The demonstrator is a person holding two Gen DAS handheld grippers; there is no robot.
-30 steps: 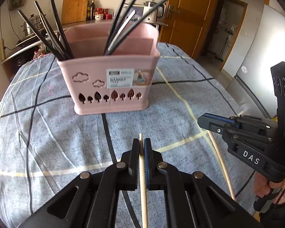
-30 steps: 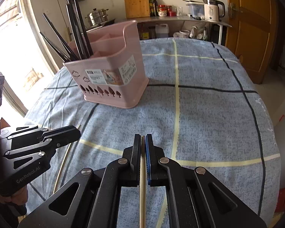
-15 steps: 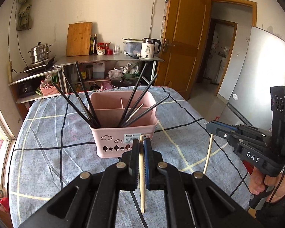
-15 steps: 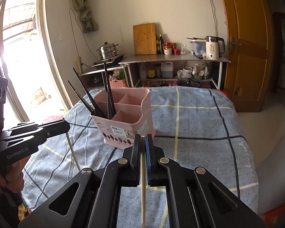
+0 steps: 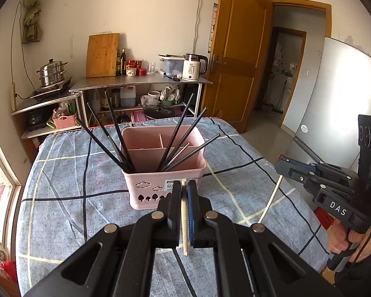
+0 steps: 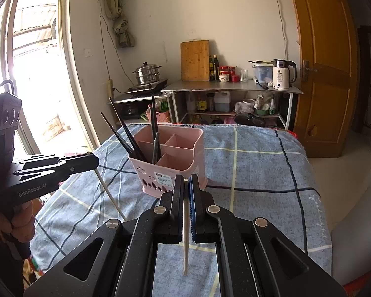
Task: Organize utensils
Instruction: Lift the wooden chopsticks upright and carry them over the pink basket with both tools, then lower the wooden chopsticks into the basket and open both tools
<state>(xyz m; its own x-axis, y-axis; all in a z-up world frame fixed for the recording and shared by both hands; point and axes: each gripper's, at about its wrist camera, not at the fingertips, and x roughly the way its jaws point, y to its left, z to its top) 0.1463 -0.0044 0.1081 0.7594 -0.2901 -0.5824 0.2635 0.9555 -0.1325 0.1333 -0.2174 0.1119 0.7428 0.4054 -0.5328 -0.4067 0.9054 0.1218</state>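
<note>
- Left gripper (image 5: 184,193) was clamped on a pale chopstick (image 5: 184,225), long axis hanging roughly vertical, above the blue checked tablecloth (image 5: 61,212).
- Right gripper (image 6: 185,190) likewise pinched a second pale chopstick (image 6: 185,242), tip down.
- Pink utensil basket (image 5: 146,188) held 7 or so black chopsticks (image 5: 183,138), fanned upward.
- Kitchen shelf (image 5: 141,80) stood behind.

Matt pink plastic caddy (image 5: 160,173) on woven cloth tablecloth (image 5: 61,198).

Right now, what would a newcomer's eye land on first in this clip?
Two black grippers, each with jaws shut on a pale chopstick: the left gripper low in its view, the right gripper likewise. Beyond them, mid-table on the blue plaid cloth, stands a pink utensil basket bristling with black chopsticks.
</note>
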